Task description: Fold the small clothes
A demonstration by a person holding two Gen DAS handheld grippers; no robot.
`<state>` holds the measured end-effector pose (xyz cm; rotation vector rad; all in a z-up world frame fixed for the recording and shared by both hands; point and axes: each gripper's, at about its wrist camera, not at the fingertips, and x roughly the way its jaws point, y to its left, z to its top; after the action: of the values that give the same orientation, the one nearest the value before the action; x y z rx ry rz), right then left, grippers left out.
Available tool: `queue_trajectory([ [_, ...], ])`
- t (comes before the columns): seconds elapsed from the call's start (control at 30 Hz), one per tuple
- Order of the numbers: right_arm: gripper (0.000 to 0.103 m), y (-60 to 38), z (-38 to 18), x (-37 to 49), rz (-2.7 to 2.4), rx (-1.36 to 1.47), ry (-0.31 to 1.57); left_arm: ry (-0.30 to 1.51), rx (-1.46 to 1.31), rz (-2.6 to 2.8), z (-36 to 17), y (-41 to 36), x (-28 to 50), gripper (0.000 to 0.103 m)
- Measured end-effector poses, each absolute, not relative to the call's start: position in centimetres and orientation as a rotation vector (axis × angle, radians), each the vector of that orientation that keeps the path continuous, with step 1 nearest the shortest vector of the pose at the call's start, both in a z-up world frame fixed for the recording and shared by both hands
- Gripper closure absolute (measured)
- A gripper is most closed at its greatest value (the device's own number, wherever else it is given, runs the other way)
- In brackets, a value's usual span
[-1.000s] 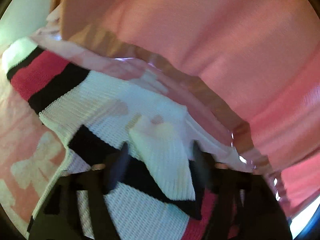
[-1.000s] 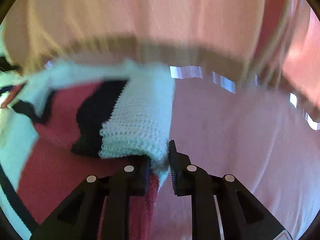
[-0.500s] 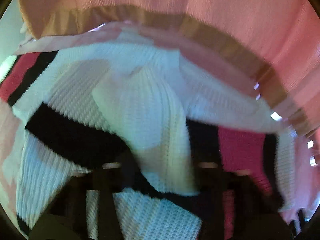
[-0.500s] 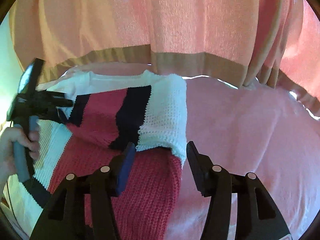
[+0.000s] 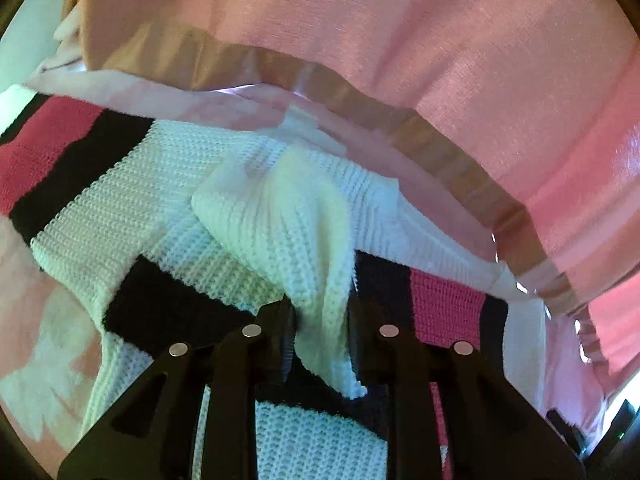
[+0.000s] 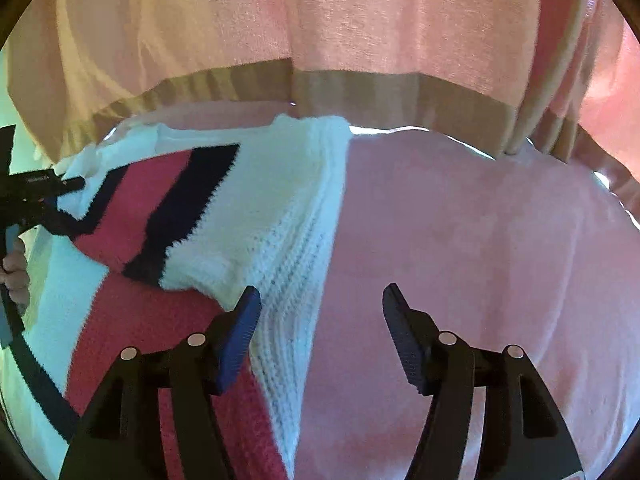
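A knitted sweater with white, black and pink stripes lies on a pink bed cover. In the left wrist view my left gripper is shut on a white fold of the sweater and holds it bunched up. In the right wrist view the sweater lies partly folded, its white ribbed edge running down the middle. My right gripper is open just above that edge, with nothing between its fingers. The left gripper also shows at the far left of the right wrist view, held by a hand.
A pink curtain with a tan hem hangs behind the bed, right at its far edge. It also shows in the left wrist view. A pink and white bow-patterned cloth lies under the sweater at the left.
My right gripper has opened and let go of the sweater's white edge, which now lies folded on the body. My left gripper has closed tighter on its white fold.
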<state>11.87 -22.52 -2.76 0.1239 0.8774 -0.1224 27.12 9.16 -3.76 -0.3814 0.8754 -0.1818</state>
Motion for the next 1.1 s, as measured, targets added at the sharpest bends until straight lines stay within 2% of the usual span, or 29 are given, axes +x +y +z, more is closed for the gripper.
queue_trajectory([
  [0.2, 0.039, -24.4, -1.7, 11.8, -0.083, 0.343, 0.807, 0.866, -0.419, -0.184, -3.6, 8.9, 27.3, 0.081],
  [0.23, 0.036, -24.2, -1.6, 11.9, -0.068, 0.331, 0.808, 0.867, -0.417, -0.183, -3.9, 8.8, 27.4, 0.081],
  [0.3, 0.028, -23.4, -2.5, 13.1, -0.034, 0.299, 0.872, 0.872, -0.419, -0.180, -4.0, 9.3, 27.4, 0.081],
  [0.37, 0.029, -23.0, -4.4, 14.1, -0.007, 0.312, 0.943, 0.875, -0.420, -0.178, -4.1, 9.4, 27.4, 0.081],
  [0.4, 0.048, -23.0, -4.9, 14.2, 0.006, 0.324, 0.946, 0.872, -0.421, -0.179, -4.1, 9.3, 27.4, 0.081],
  [0.43, 0.081, -23.2, -5.0, 14.1, 0.033, 0.348, 0.927, 0.867, -0.423, -0.185, -4.1, 9.2, 27.3, 0.081],
  [0.47, 0.087, -23.6, -4.7, 14.0, 0.035, 0.356, 0.920, 0.862, -0.425, -0.190, -4.0, 9.2, 27.3, 0.081],
  [0.53, 0.093, -24.8, -3.1, 13.3, 0.007, 0.371, 0.878, 0.843, -0.429, -0.214, -3.7, 9.1, 27.1, 0.081],
  [0.63, 0.094, -27.5, -2.3, 11.7, -0.079, 0.409, 0.834, 0.854, -0.426, -0.248, -4.0, 8.6, 27.2, 0.080],
  [0.73, 0.094, -27.6, -4.9, 11.6, -0.124, 0.398, 0.920, 0.920, -0.365, -0.242, -6.1, 7.2, 27.4, 0.079],
  [0.9, 0.092, -26.1, -3.2, 11.2, -0.138, 0.335, 0.874, 0.873, -0.383, -0.250, -4.0, 7.4, 26.8, 0.078],
  [0.97, 0.089, -26.0, -3.2, 11.2, -0.150, 0.320, 0.886, 0.861, -0.369, -0.212, -3.9, 8.1, 26.7, 0.056],
  [1.1, 0.082, -26.1, -2.0, 10.3, -0.171, 0.343, 0.854, 0.890, -0.506, -0.181, -4.2, 10.9, 26.6, 0.053],
])
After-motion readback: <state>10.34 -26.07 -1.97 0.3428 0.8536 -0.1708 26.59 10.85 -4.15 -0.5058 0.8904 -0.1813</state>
